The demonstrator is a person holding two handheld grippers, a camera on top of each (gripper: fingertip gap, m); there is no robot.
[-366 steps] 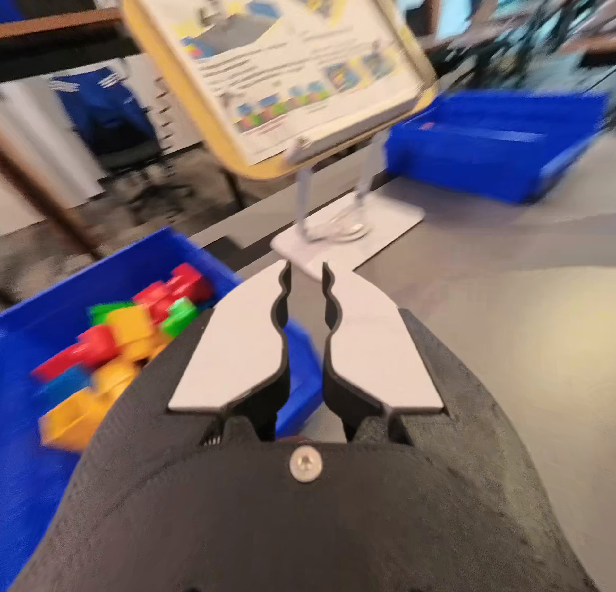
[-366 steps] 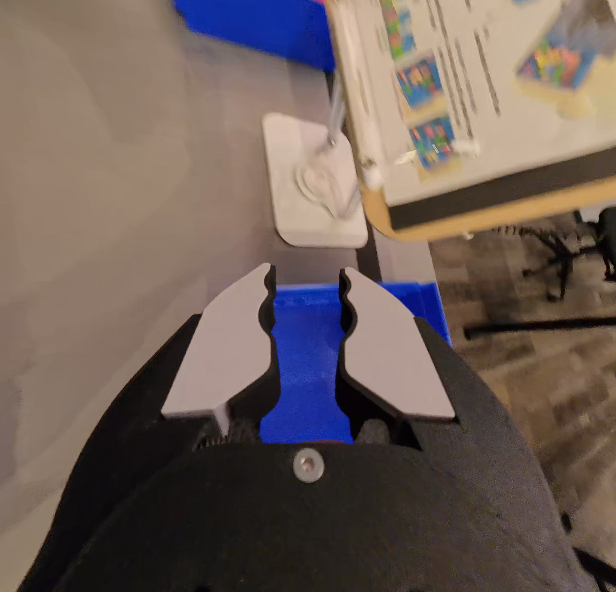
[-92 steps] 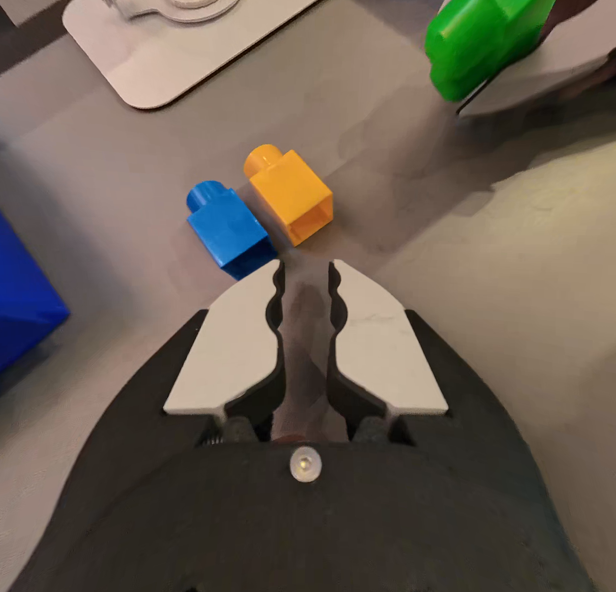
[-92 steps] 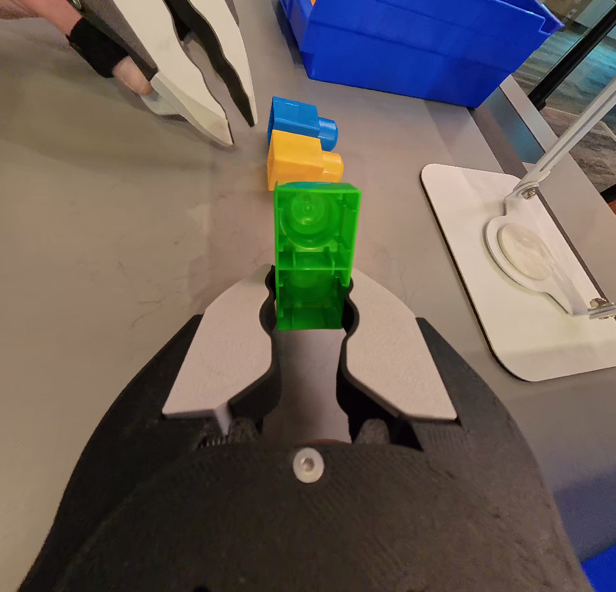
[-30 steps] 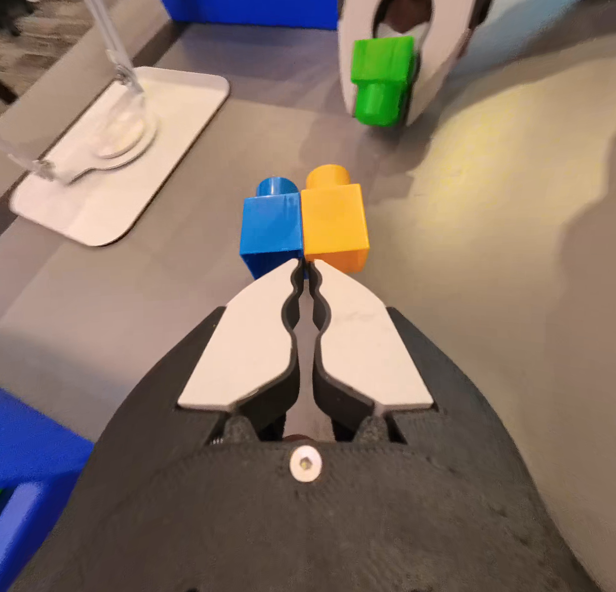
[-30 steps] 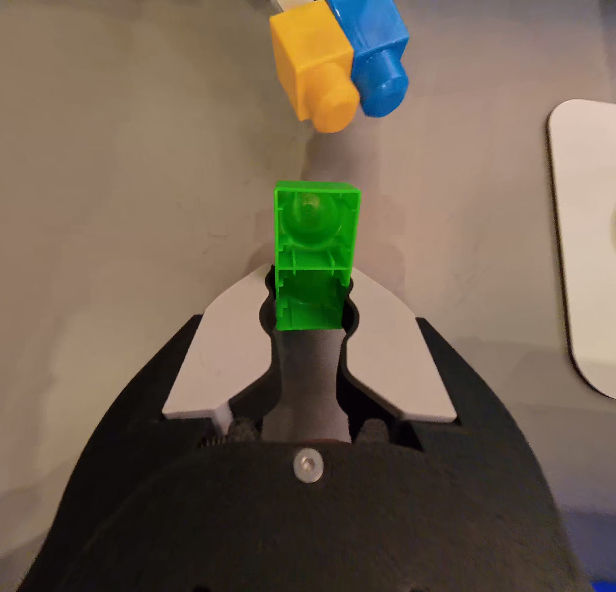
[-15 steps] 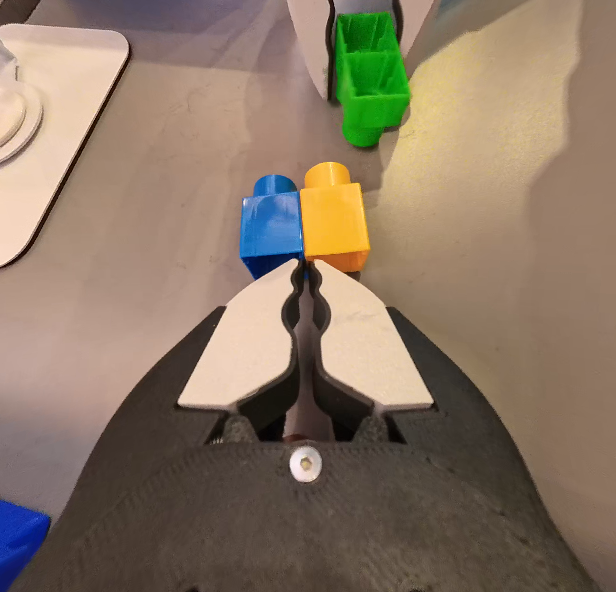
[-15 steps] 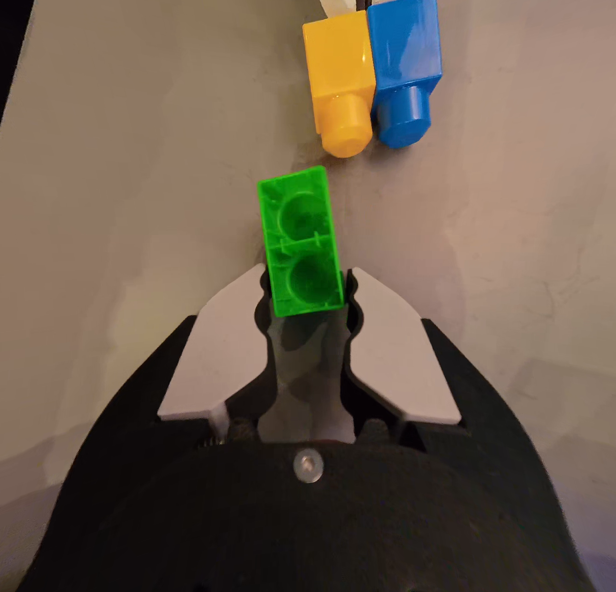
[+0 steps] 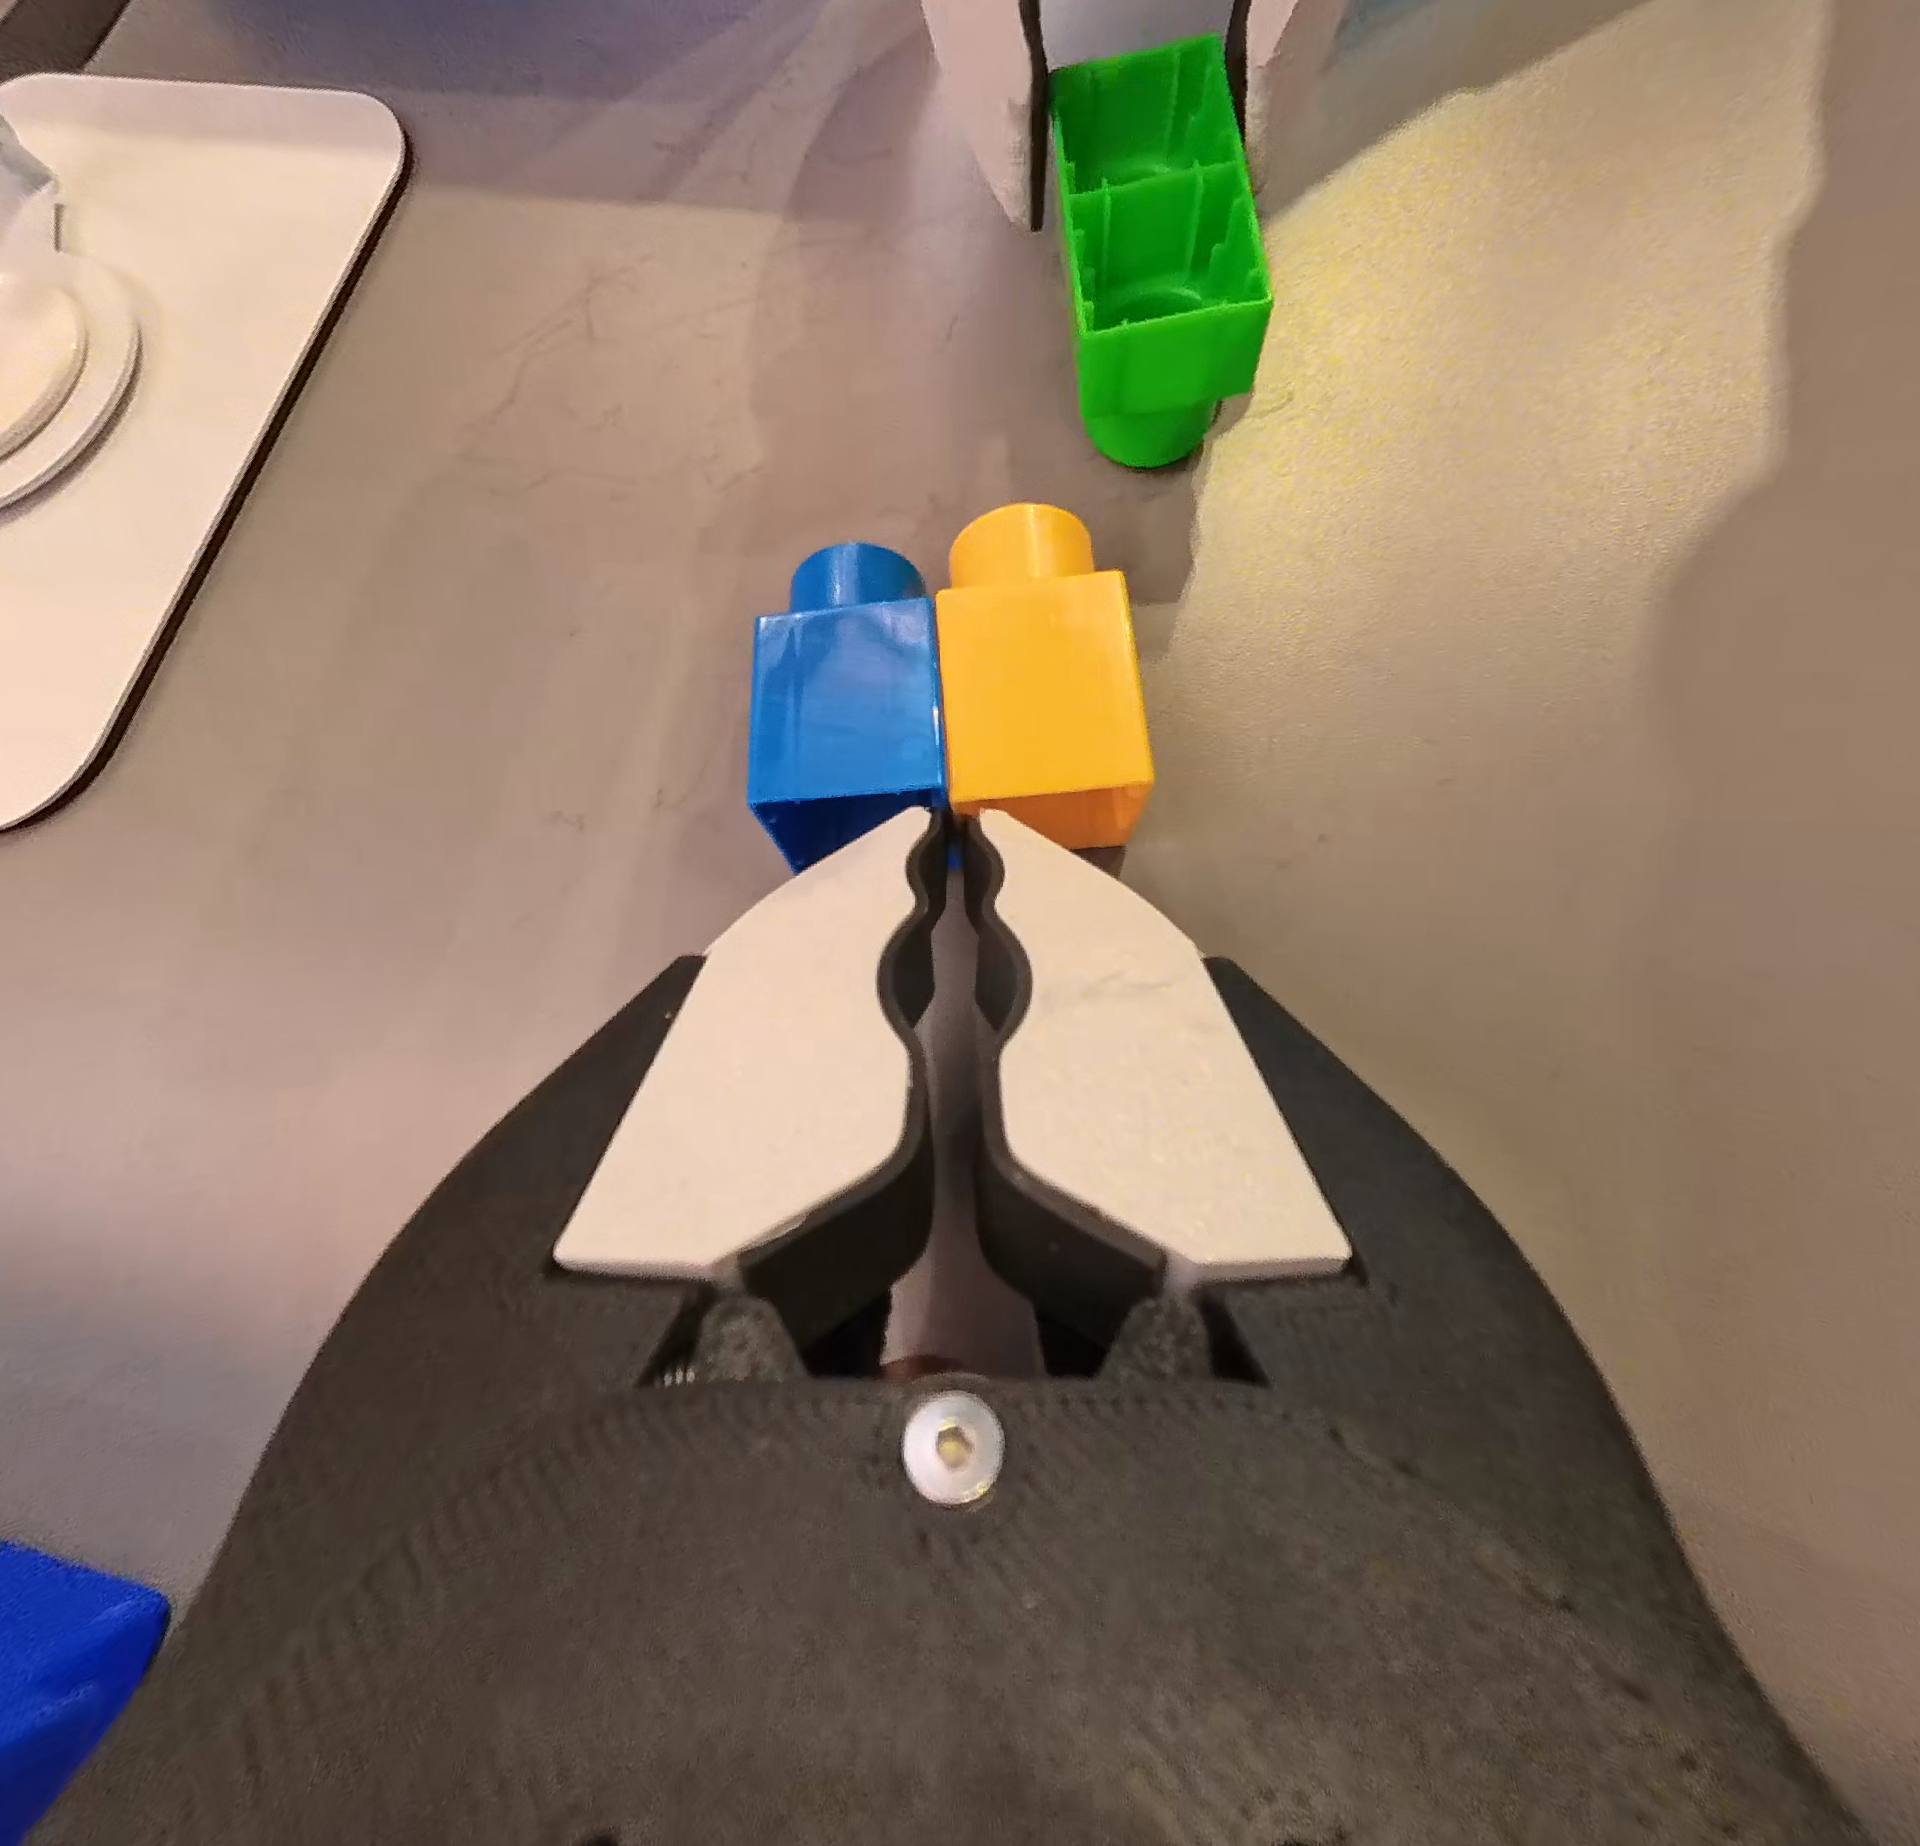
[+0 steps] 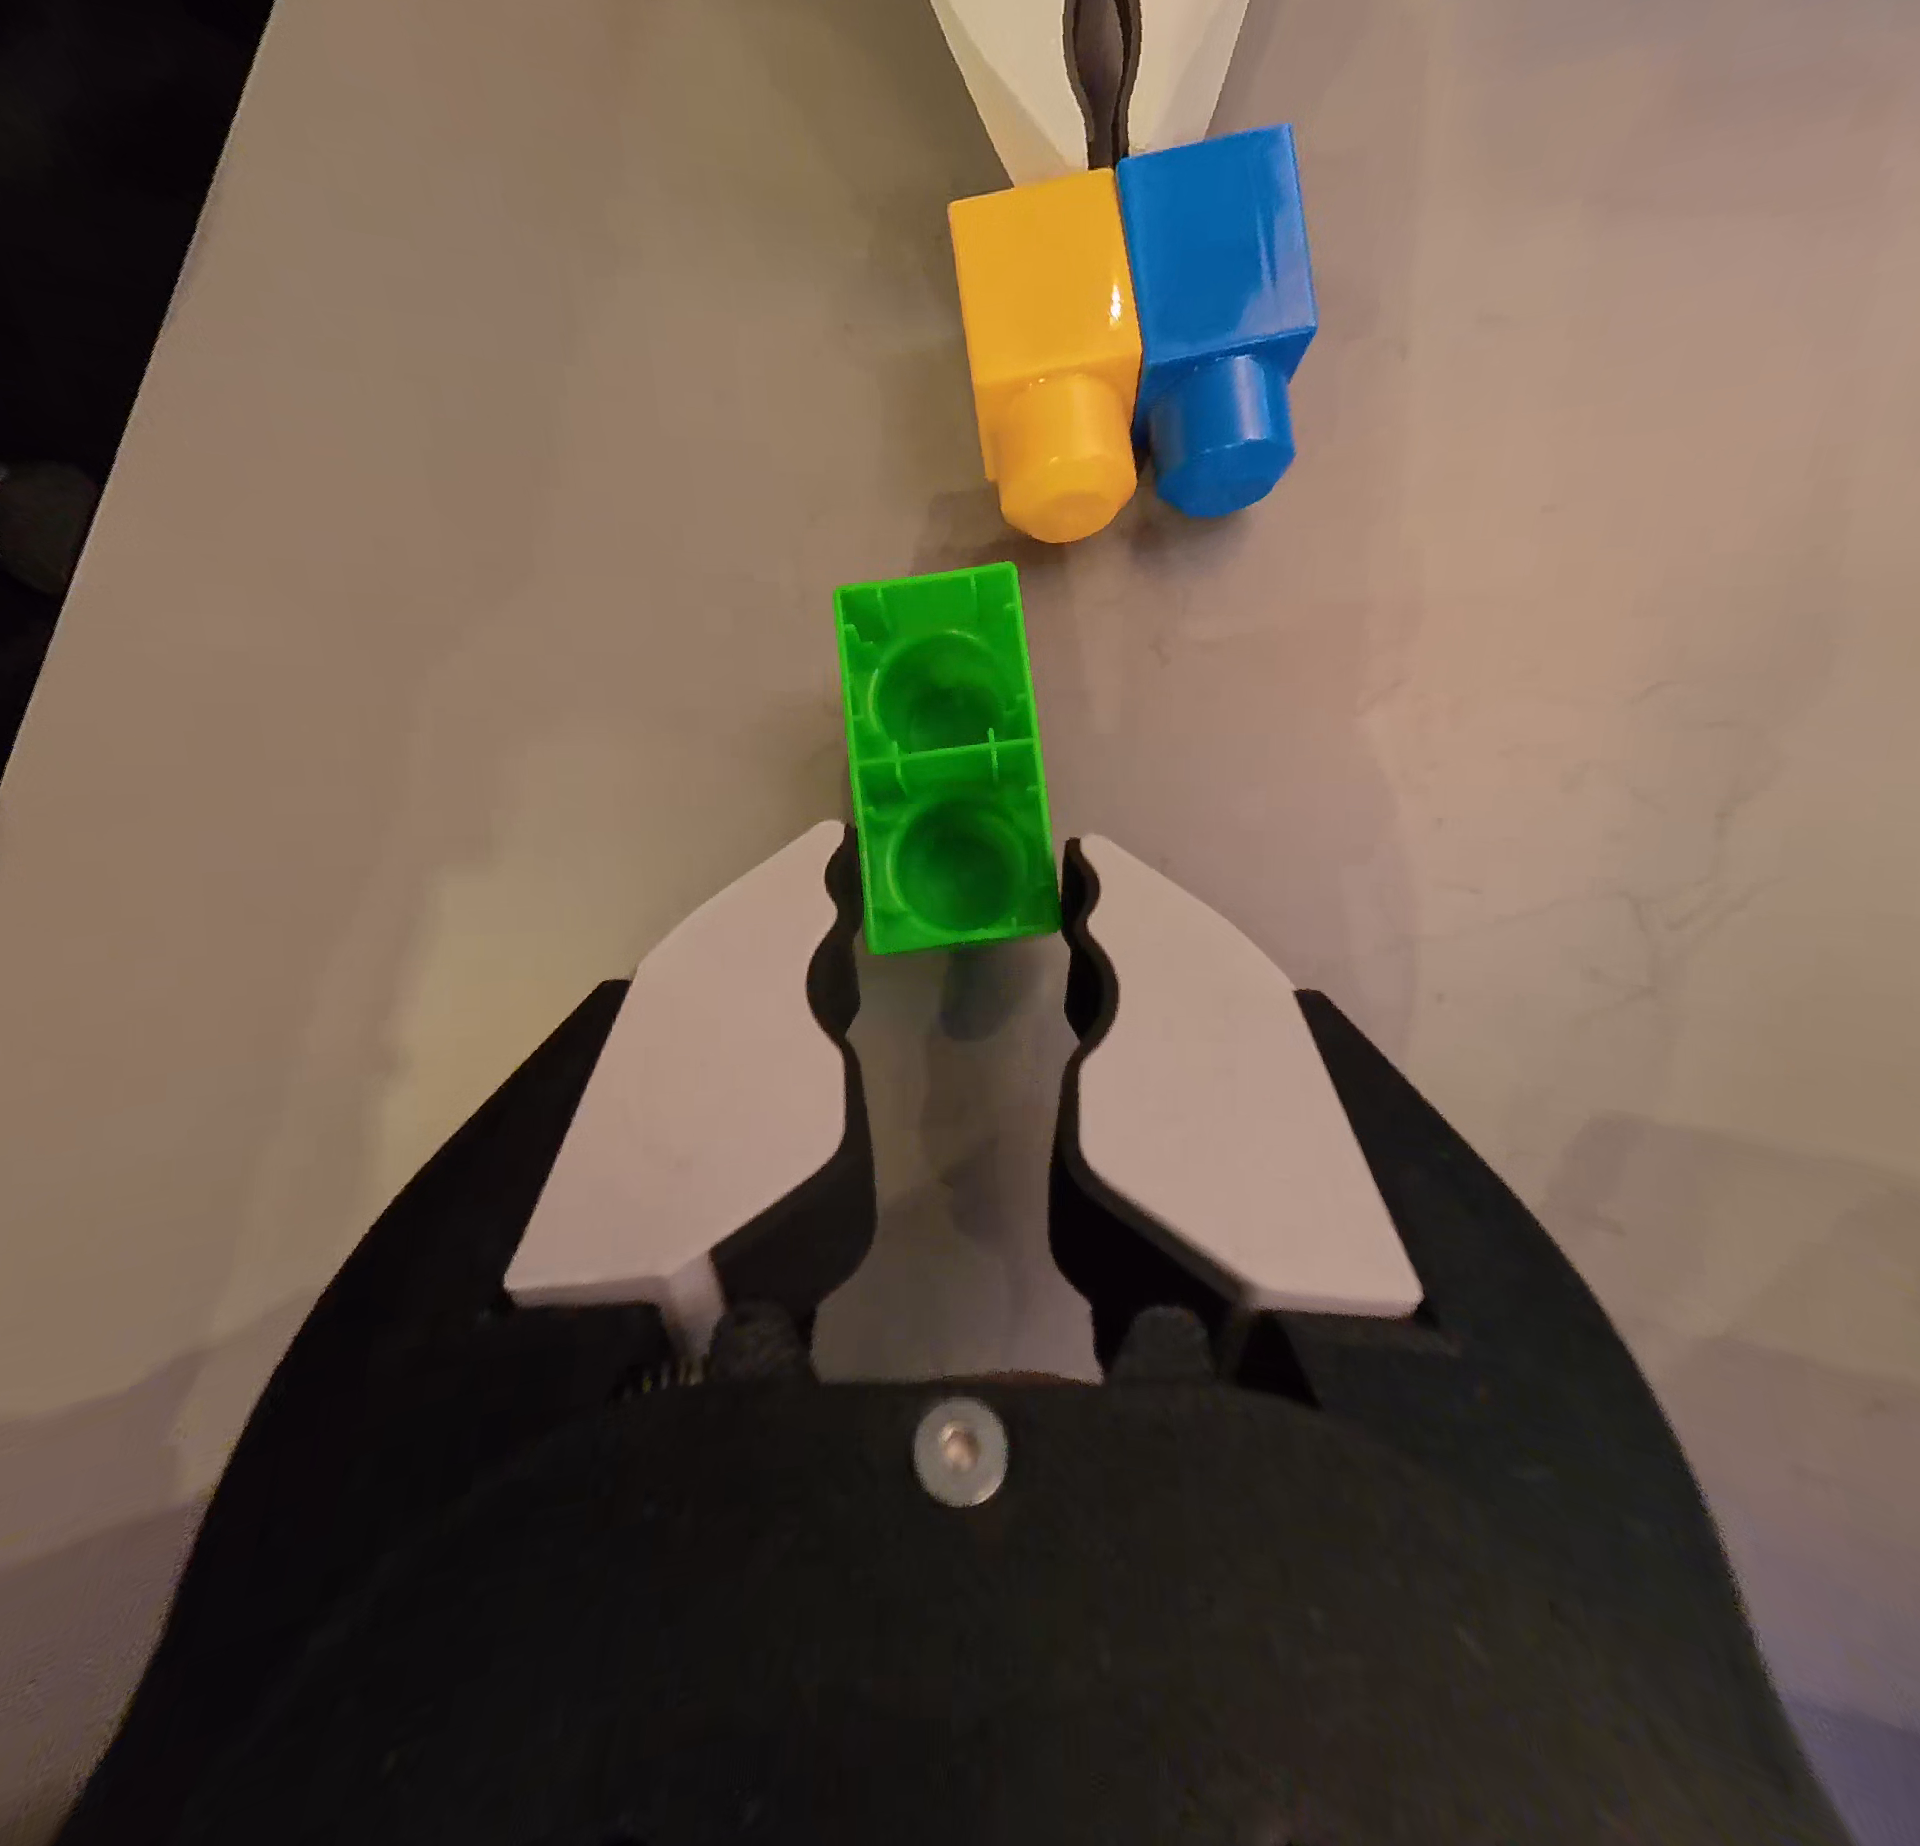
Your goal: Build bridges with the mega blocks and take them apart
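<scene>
Both sets of fingers are working over the grey table (image 10: 416, 446). I am keeping my left gripper (image 9: 951, 840) pinched nearly shut, tips pressing against the open ends of the blue block (image 9: 842, 705) and yellow block (image 9: 1044, 700), lying side by side. I am holding my right gripper (image 10: 956, 861) open around the green block (image 10: 945, 757), resting studs-down, pads slightly clear.
</scene>
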